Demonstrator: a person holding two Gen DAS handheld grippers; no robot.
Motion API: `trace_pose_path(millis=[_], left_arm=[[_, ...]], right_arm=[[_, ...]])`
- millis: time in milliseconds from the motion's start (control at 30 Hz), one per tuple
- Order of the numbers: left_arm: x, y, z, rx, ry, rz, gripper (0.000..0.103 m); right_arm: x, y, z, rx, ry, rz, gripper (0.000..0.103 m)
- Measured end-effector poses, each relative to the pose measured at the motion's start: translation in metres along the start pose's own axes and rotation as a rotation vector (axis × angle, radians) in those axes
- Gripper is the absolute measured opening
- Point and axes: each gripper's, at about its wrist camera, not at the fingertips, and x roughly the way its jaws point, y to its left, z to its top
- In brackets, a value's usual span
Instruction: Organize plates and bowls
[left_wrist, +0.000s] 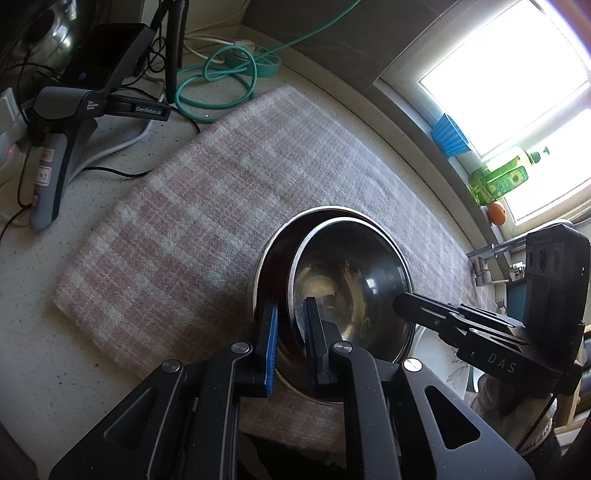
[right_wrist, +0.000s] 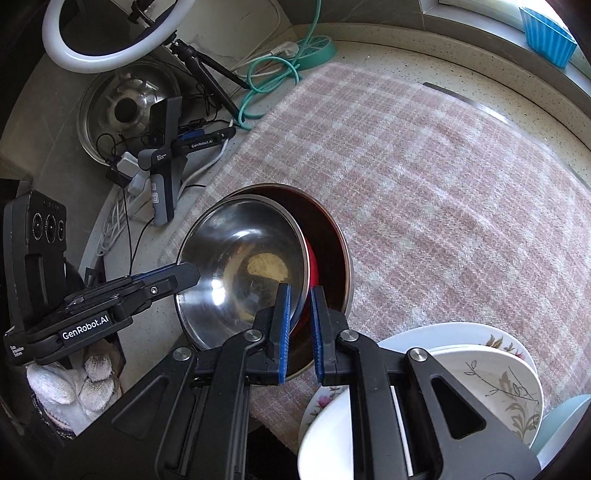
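Steel is catching the window light where 2 metal bowls are nesting on the checked pink-and-white cloth (right_wrist: 424, 177): the smaller inner bowl (left_wrist: 351, 280) is sitting tilted inside the wider outer bowl (right_wrist: 332, 236), with something red showing in the gap between them in the right wrist view. Nearest the left camera, the left gripper (left_wrist: 291, 332) is pinching the near rim of the inner bowl, one blue-padded finger outside its wall and one inside, jaws nearly together. From the other side, the right gripper (right_wrist: 300, 325) is likewise clamping the inner bowl's rim between its blue pads (right_wrist: 284, 325). A white-gloved hand (right_wrist: 70, 384) is showing below the left gripper in the right wrist view. Just beside the bowls, at the near right corner of the cloth, a stack of floral plates (right_wrist: 491, 373) is lying with its rims overlapping the cloth's edge. Beyond the bowls the cloth is stretching bare toward the far wall and window ledge. Past its far left edge, the speckled counter (left_wrist: 29, 332) is holding a spare gripper on a stand (left_wrist: 62, 122), a teal coiled cable (left_wrist: 214, 81) and a ring light (right_wrist: 110, 37); a green bottle (left_wrist: 498, 177) and blue cup (right_wrist: 546, 33) are standing at the ledge.
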Motion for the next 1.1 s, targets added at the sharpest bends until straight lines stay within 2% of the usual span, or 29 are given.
trace_pose_path(millis=[533,667,800,1100], left_arm=[[0.006,-0.001,-0.001,0.012,0.014,0.014,0.011],[0.006,-0.004,-0.001,0.022,0.016,0.019,0.011],[0.004,-0.004,0.0,0.022,0.013,0.017,0.011],[-0.014,-0.018,0.006,0.06,-0.036,0.014,0.012]], right_arm=[[0.005,0.0,0.003,-0.002,0.008,-0.026,0.013],[0.003,0.0,0.005,-0.001,0.006,-0.026,0.017],[-0.002,0.0,0.004,-0.008,-0.006,-0.015,0.024],[-0.028,0.003,0.001,-0.016,-0.063,0.012,0.025]])
